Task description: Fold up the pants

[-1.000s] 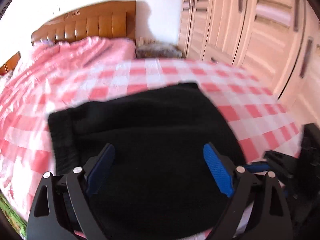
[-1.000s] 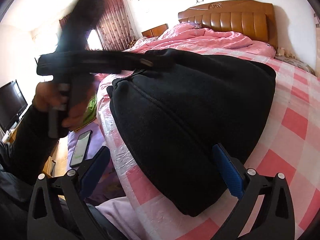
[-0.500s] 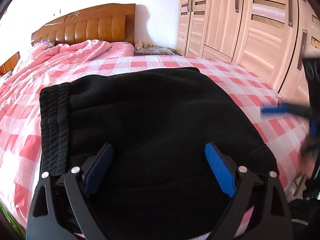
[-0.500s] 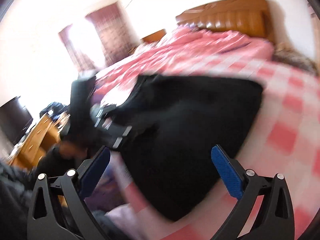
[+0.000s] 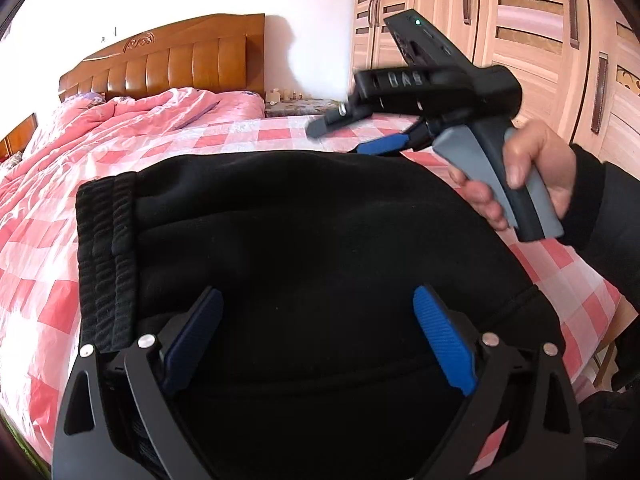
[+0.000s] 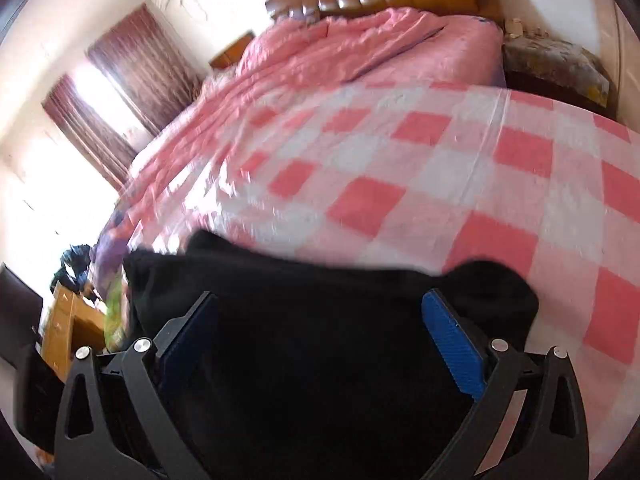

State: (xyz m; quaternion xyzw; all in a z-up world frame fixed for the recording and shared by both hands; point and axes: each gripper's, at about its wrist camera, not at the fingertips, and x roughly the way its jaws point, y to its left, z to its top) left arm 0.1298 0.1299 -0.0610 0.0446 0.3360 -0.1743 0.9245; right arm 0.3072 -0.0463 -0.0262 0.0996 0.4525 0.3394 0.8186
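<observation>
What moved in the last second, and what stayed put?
The right gripper swung across from the near right corner of the bed to above the far edge of the black pants, jaws wide, gripping nothing. The left gripper sank a little, wide open over the pants. The pants stayed folded on the checked sheet.

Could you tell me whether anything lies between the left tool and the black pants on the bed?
Nothing visible does. The left tool hangs open right over the black pants, and only the fabric shows between its fingers. The right tool is at the pants' far edge.
</observation>
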